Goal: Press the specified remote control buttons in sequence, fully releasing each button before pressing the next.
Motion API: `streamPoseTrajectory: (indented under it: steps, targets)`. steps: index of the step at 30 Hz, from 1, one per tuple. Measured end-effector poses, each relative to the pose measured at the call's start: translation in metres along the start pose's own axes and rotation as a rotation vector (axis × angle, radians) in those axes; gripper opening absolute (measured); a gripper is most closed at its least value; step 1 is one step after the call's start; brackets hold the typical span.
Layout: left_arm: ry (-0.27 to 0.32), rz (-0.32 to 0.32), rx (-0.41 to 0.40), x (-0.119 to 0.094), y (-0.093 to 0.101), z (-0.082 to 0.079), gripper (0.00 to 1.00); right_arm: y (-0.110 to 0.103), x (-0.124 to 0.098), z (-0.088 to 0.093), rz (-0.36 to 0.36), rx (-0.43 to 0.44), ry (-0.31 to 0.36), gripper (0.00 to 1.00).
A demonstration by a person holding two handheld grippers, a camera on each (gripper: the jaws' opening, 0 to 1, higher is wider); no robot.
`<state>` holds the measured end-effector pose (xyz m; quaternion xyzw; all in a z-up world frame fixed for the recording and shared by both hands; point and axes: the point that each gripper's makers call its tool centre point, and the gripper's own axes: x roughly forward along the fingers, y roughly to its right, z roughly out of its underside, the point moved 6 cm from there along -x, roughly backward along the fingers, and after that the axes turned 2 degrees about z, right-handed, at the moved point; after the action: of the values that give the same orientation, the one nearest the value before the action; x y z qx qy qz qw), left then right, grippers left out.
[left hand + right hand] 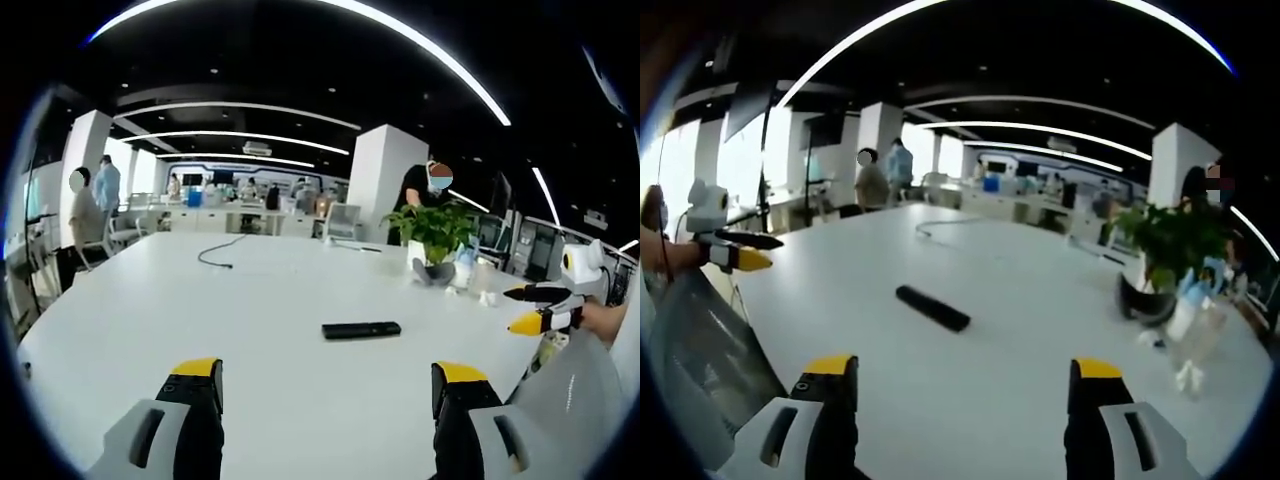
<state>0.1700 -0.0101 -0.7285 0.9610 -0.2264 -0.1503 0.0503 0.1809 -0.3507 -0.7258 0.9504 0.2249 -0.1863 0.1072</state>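
A slim black remote control (361,329) lies flat on the white table (230,300), ahead of my left gripper (328,385) and a little to its right. That gripper is open, its yellow-tipped jaws wide apart above the table's near edge. My right gripper (532,307) comes in from the right of the left gripper view, held by a hand. In the right gripper view the remote control (932,307) lies ahead, left of centre. My right gripper (965,385) is open with nothing between its jaws. The left gripper (740,250) appears at the far left.
A potted plant (434,240) (1160,255) stands on the table beyond the remote, with small bottles (1195,320) beside it. A black cable (215,255) lies farther back. People stand and sit around desks and chairs in the background.
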Motion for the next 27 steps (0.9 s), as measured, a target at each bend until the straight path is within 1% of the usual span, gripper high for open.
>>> streamPoseTrajectory:
  steps: [3,10,14,19,24,27]
  targets:
    - [-0.004,0.003,0.003,0.0002,0.0006,0.0003,0.89,-0.0004,0.0,0.0002,-0.001,-0.004,-0.004,0.85]
    - [-0.027,0.011,0.001,0.0013,0.0018,0.0021,0.9,0.0015,-0.0015,-0.0011,0.007,0.006,0.011,0.85]
    - [-0.035,0.006,0.025,0.0015,0.0024,0.001,0.9,0.0009,-0.0016,-0.0012,0.002,0.002,0.011,0.85]
    - [-0.079,0.008,0.038,0.003,0.0026,0.0042,0.91,0.0,-0.0015,-0.0012,-0.006,0.001,0.013,0.85]
    - [-0.105,0.014,0.061,0.0037,0.003,0.0045,0.93,-0.001,-0.0011,-0.0009,-0.013,-0.004,0.011,0.85]
    - [-0.139,0.026,0.072,0.0048,0.0046,0.0075,0.94,-0.0017,-0.001,-0.001,-0.018,-0.005,0.011,0.85]
